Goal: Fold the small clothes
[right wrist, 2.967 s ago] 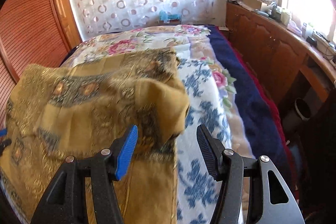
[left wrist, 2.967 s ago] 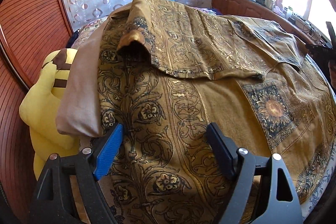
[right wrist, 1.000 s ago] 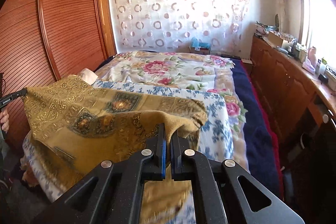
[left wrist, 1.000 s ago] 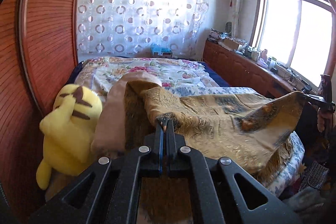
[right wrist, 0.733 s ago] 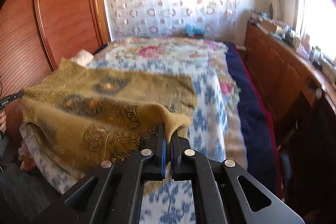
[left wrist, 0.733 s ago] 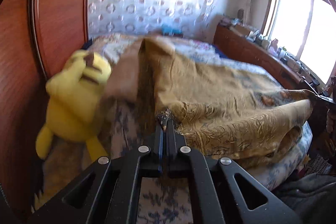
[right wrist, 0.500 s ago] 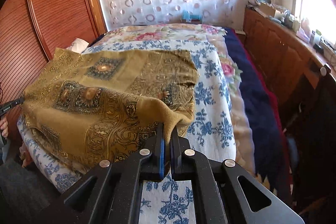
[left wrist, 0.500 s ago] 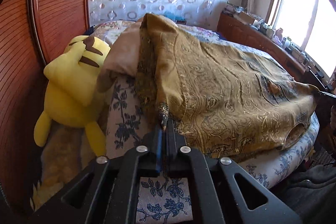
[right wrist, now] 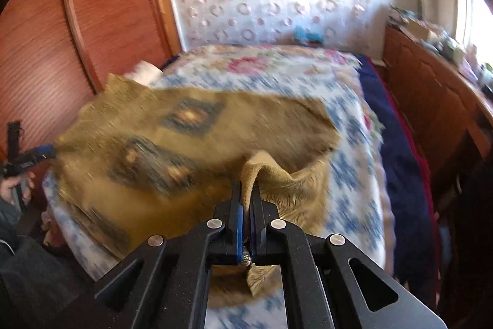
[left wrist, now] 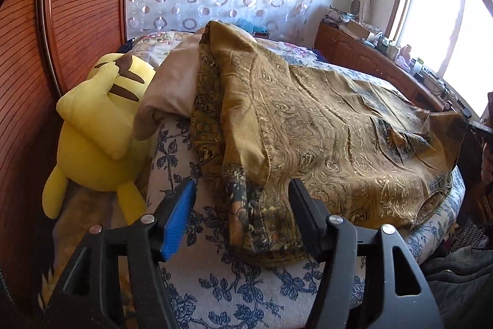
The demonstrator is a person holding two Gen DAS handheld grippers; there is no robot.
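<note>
A golden-brown patterned garment (left wrist: 323, 125) lies spread over the bed, folded over on itself. My left gripper (left wrist: 242, 184) hovers at its near left corner. The jaws are opening. The dark cuffed corner (left wrist: 243, 205) lies between them, and the pads do not press on it. In the right wrist view, which is blurred by motion, my right gripper (right wrist: 247, 190) is shut on the garment (right wrist: 172, 137) at its near right edge, pinching a raised fold. The left gripper (right wrist: 40, 154) shows at that view's far left, at the garment's other end.
A yellow plush toy (left wrist: 101, 119) and a beige pillow (left wrist: 175, 82) lie left of the garment, against the wooden wardrobe (left wrist: 77, 14). The blue-flowered bed cover (left wrist: 234, 276) shows around the garment. A wooden cabinet (right wrist: 431, 88) runs along the window side. A person's hand (right wrist: 12, 190) holds the left gripper.
Both grippers lowered the lifted garment onto the bed. The left jaws have opened and let go of the corner. The right gripper stays shut on its edge and is moving.
</note>
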